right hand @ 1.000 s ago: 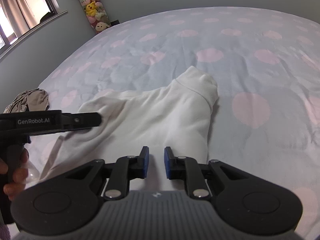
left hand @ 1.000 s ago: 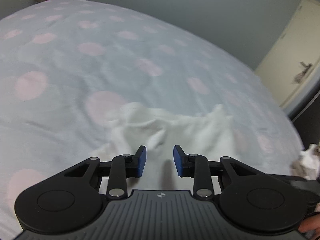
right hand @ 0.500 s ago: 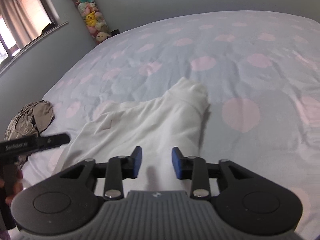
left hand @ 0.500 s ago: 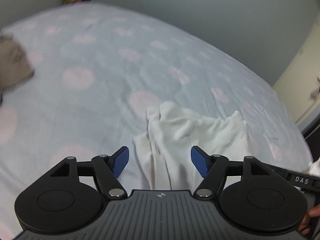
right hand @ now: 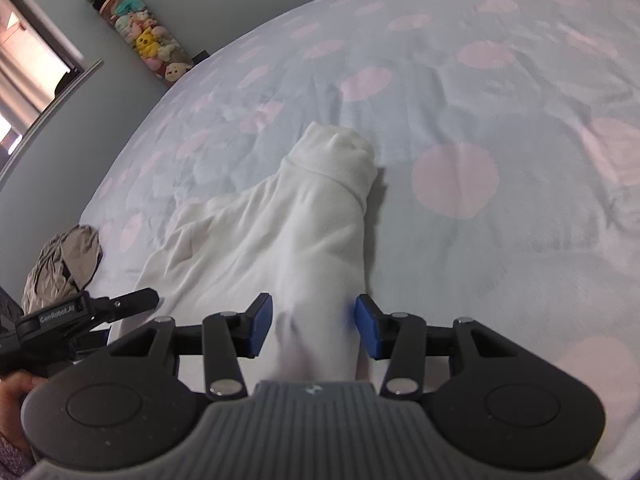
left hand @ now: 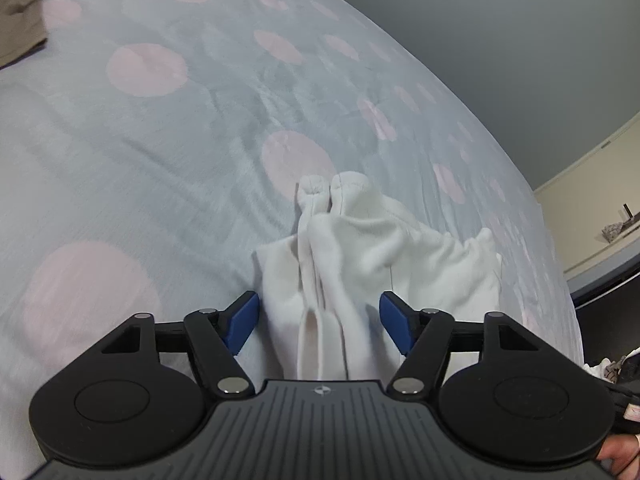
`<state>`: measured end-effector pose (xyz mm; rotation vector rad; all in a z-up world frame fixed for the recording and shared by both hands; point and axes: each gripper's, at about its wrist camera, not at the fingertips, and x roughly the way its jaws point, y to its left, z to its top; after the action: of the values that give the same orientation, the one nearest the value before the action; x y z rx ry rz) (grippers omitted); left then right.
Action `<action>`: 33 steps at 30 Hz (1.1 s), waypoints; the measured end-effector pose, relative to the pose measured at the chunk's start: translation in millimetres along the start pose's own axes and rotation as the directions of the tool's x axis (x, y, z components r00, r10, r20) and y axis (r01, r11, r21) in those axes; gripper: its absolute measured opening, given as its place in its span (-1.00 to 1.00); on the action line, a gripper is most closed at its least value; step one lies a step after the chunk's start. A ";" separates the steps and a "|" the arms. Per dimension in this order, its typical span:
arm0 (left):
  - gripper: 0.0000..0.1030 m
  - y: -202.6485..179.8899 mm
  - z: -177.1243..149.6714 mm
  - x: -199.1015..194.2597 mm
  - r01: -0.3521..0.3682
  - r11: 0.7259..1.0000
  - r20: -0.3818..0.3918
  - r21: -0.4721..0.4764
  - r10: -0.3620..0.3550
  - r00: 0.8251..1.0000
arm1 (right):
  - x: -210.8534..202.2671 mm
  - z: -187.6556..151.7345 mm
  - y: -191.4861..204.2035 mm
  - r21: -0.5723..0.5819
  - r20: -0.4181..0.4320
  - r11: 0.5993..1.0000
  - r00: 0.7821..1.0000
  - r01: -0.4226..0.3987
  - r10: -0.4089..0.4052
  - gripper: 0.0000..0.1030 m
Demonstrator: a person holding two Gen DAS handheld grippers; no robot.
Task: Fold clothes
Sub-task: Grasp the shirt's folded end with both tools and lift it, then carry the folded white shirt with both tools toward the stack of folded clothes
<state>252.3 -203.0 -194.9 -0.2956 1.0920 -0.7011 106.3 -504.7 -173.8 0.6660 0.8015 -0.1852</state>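
The white garment (left hand: 360,248) lies bunched on the bed (left hand: 140,152) between both jaws, ungripped: left gripper (left hand: 319,320) closing, right gripper (right hand: 313,326) opening. Next, I think, pinch an edge.

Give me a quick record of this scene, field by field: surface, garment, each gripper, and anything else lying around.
surface: bedspread, pale blue with pink dots
garment: white top, crumpled on the bedspread, cuff end pointing away
left gripper: jaws closing, white fabric between them, pads not pressing it
right gripper: jaws opening, a band of the top between them, pads not pressing it
other cloth: grey-brown garment bunched near the bed's edge
background: stack of plush toys against the wall
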 end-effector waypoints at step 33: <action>-0.62 -118.7 -3.8 -118.7 0.069 0.954 0.210 0.290 -0.134 0.969 | -125.1 10.5 34.0 -0.100 0.295 0.981 0.937 -0.166 0.188 -0.53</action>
<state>172.0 -214.5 -47.9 -0.1829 0.7511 -0.8820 39.5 -495.9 -62.5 0.6181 0.4475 -0.0897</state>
